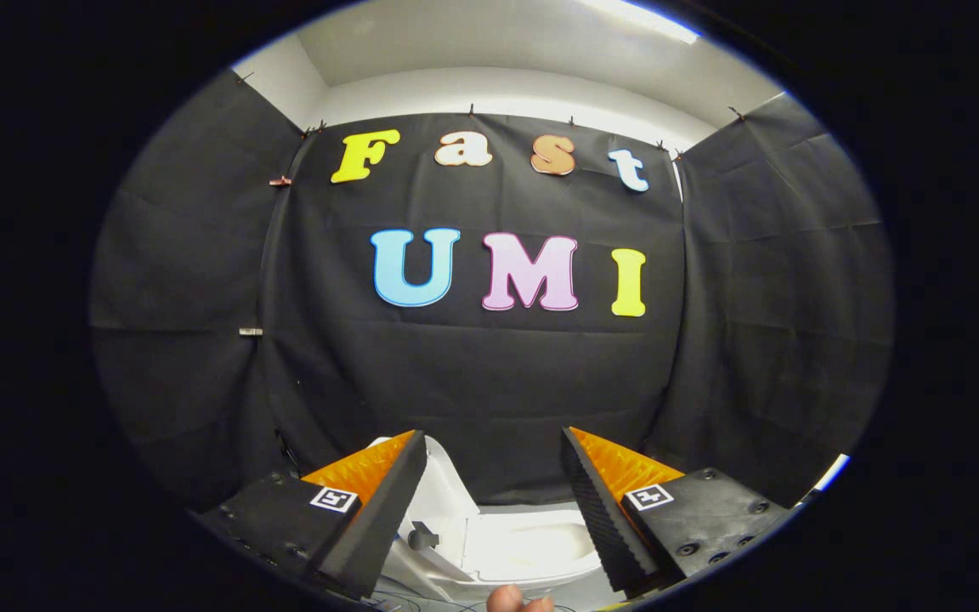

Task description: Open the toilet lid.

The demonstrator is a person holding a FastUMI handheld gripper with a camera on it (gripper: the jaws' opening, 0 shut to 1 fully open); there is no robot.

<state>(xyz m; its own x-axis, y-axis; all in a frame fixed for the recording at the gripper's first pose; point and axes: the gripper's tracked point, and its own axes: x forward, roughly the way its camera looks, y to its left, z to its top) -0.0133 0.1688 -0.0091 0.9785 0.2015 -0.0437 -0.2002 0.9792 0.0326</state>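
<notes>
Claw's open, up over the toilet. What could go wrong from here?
1. The claw is open and aimed well above the toilet, which sits low between its fingers and is partly hidden by them, so the approach is easy to misjudge.
2. A person's fingertip sits near the gap, a likely pinch hazard if the claw closes.

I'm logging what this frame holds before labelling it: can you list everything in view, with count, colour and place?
toilet: one, white, below and just beyond the fingers, seen in the gap between them; bowl appears exposed
lid: one, white, seems raised, standing behind one finger
cloth wall: black, three panels, behind the toilet
clips: a few, small, along the cloth's top edge and seams
ceiling: white, above the cloth, with a bright light strip
cables: thin, dark, on the floor before the toilet
fingertip: a person's, near the cables
gripper: one, fingers open, holding nothing
</notes>
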